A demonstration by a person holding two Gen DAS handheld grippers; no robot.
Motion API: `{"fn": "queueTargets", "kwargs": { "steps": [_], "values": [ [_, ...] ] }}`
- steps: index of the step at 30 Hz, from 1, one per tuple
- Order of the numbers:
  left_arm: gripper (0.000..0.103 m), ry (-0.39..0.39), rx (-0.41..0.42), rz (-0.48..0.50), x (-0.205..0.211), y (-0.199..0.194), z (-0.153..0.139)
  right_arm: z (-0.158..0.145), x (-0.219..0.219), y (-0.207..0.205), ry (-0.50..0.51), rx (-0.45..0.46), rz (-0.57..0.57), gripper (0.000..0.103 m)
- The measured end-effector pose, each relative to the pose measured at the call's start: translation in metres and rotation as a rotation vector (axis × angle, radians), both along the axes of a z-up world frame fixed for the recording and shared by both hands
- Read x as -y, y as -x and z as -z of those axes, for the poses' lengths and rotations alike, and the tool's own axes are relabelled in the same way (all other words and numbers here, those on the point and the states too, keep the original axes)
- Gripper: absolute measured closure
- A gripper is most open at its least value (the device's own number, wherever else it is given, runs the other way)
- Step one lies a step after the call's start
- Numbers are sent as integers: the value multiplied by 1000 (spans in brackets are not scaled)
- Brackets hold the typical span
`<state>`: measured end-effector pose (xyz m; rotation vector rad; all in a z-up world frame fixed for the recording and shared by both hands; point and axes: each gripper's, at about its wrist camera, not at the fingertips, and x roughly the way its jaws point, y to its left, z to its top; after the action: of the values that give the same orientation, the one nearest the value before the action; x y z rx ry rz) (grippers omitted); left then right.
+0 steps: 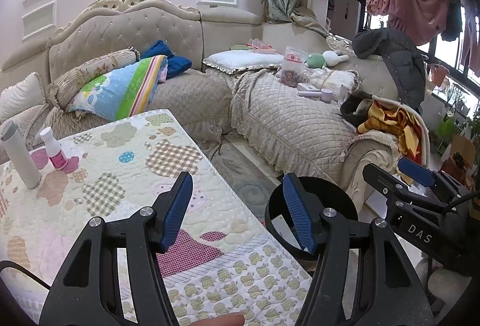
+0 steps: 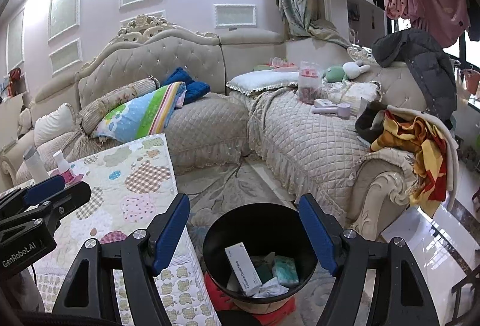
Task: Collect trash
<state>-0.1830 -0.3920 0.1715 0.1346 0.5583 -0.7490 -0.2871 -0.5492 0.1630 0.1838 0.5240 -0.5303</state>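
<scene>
Hovering over the black bin [image 2: 259, 254], your right gripper [image 2: 244, 236] stood with its jaws spread wide and nothing between them, the bin lying just below and ahead of the blue pads; inside it you could see a white carton [image 2: 241, 269], a pale green packet [image 2: 285, 267] and some crumpled paper [image 2: 268, 288]. Your left gripper [image 1: 237, 213] was equally wide open and empty, held above the near corner of the quilted table [image 1: 126, 176], with the bin's rim just beyond its right finger. By my reading you were between drops, with a piece just delivered or the job nearly finished. Ahead and well to the left of the left claw, a grey bottle [image 1: 19, 156] and a small pink-labelled bottle [image 1: 55, 153] stood upright on the table, close together; whether either counted as trash you could not tell from here. The next move would call for swinging a claw left toward them, or toward the cluttered sofa [image 2: 300, 128] farther ahead. The table's near edge was hidden by the grippers, the bin's base was cut off, and the carton's print was too small to read properly.
</scene>
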Motion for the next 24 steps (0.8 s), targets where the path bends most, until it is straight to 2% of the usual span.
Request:
{"fn": "queueTargets", "kwargs": {
  "steps": [24],
  "values": [
    [41, 0, -30, 10, 4, -2, 9, 5, 7, -5, -7, -26, -1, 29]
  ]
}}
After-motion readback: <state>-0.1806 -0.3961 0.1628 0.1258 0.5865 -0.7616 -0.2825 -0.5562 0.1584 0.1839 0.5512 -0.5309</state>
